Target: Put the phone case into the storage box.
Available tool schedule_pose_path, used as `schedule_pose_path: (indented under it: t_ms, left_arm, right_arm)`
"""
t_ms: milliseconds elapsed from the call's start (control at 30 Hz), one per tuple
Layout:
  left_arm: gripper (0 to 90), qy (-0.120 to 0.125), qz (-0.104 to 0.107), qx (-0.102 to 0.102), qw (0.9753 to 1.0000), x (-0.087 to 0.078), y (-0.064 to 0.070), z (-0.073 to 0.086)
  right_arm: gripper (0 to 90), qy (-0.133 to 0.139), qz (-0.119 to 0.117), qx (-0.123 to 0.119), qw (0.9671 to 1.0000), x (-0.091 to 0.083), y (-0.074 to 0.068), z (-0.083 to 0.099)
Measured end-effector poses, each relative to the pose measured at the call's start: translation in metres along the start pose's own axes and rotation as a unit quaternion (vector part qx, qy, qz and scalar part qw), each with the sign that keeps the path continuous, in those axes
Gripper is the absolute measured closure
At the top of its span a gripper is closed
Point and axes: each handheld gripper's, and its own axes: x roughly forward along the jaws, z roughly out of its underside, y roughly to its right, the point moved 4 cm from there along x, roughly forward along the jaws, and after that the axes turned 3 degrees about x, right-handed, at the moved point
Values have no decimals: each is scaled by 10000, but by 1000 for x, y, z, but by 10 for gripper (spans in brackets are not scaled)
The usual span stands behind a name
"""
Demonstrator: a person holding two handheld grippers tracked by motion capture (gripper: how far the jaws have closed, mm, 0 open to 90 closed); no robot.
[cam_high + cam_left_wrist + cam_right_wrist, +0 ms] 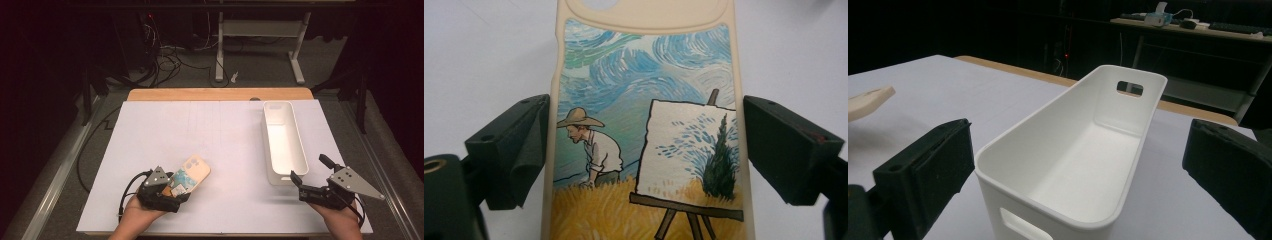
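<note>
- The jaws of the left gripper (167,192) stand on either side of the phone case (644,125), close against its long edges; whether they press it cannot be told from the left gripper view. The jaws of the right gripper (312,175) are spread wide, one on each side of the near end of the white bin (1068,165), touching nothing.
- The table (200,130) has a white top with a wooden strip along its far edge.
- The white bin stands upright on the right part of the table, long side running away from the person, with a handle slot in each end wall.
- The phone case lies near the front left of the table, well apart from the bin, picture side up: a painter in a straw hat beside an easel.
</note>
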Motion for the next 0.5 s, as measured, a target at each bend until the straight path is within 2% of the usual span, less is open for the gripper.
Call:
schedule_pose_path:
  t_ms: [67, 100, 200, 300, 433, 500]
  left_arm:
    - [112, 62, -55, 84, 9999, -1, 0, 1]
    - [113, 63, -19, 110, 9999, -1, -1, 1]
    - [113, 139, -102, 137, 9998, -2, -1, 2]
    - [112, 236, -69, 162, 9996, -3, -2, 3]
    - [112, 497, -114, -16, 9987, -7, -9, 5]
    - [112, 721, 3, -90, 9974, -9, -12, 5]
  right_arm:
    - [7, -14, 5, 2, 10000, 1, 0, 0]
    - [6, -11, 4, 7, 10000, 1, 0, 0]
    - [7, -12, 4, 0, 10000, 1, 0, 0]
    - [7, -17, 2, 7, 10000, 1, 0, 1]
    - [7, -8, 5, -9, 10000, 0, 0, 0]
    - [7, -4, 26, 3, 10000, 0, 1, 0]
